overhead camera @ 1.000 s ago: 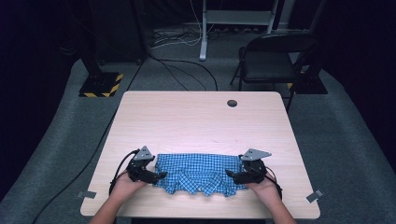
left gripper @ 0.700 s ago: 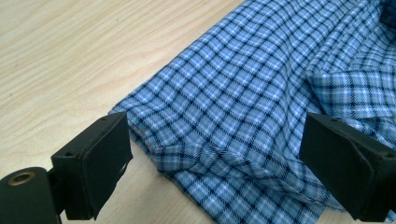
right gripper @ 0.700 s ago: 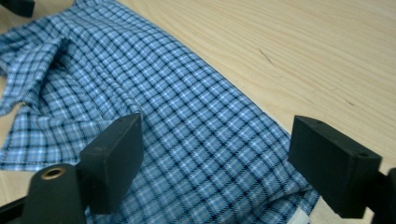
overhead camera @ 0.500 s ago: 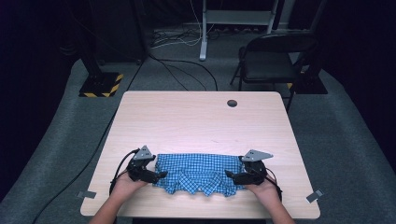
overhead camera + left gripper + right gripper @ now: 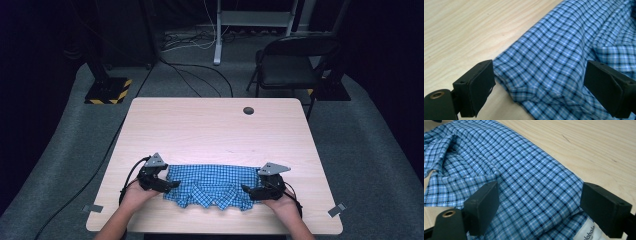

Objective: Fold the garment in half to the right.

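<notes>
**Both grippers sitting wide apart at the ends of a checked shirt**

Grippers are resting at the near edge of the table [image 5: 215, 125] in the high view, one in each hand. The left gripper [image 5: 170, 184] is lying against the left end of the blue checked shirt [image 5: 210, 182], and the right gripper [image 5: 247, 190] is lying against its right end. The shirt is stretching flat between them as a wide folded band, close to the person's edge of the table. A dark chair [image 5: 292, 65] is standing on the floor beyond the far right corner of the table.

From the left gripper view, the two black jaws are standing wide apart, holding nothing. The shirt [image 5: 564, 62] is lying between and beyond them, and its rumpled edge is running past the left jaw, where bare wood [image 5: 461, 32] is showing.

From the right gripper view, the jaws are likewise standing wide apart, with nothing pinched. The shirt [image 5: 524, 185] is spreading under and between them, a folded flap is lying near the left jaw, and a white label [image 5: 587, 232] is peeking out by the right jaw. Bare table [image 5: 586, 147] is showing past the cloth's edge.
</notes>
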`<state>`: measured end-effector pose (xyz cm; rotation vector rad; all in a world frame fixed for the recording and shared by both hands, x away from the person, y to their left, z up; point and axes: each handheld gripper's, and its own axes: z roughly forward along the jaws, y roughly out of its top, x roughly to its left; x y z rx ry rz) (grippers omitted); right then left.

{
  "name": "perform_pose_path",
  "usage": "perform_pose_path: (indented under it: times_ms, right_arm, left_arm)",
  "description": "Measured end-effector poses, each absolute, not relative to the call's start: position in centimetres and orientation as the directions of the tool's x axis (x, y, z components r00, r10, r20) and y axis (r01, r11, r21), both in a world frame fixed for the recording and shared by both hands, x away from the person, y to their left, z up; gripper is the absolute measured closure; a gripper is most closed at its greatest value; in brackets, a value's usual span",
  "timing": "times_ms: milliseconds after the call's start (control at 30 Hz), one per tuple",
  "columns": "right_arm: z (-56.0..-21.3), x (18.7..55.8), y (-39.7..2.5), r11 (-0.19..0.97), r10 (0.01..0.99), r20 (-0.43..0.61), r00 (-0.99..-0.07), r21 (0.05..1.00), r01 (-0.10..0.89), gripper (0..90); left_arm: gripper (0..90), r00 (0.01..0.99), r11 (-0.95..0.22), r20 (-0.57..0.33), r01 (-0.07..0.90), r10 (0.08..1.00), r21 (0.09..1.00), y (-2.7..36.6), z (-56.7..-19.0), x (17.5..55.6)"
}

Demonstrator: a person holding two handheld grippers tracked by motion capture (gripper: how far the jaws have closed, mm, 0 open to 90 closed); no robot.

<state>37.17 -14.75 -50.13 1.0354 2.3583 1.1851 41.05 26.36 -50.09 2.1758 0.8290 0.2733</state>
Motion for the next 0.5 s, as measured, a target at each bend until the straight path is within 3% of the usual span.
perform_pose_path:
  times_ms: [500]
  right_arm:
    - [-50.2,35.6,-14.3,0.428,0.708,0.02,-0.706,0.782,0.452,14.6]
  left_arm:
    - [24.1,0.708,-0.474,-0.035,0.507,0.705,0.72,27.1,-50.4,43.4]
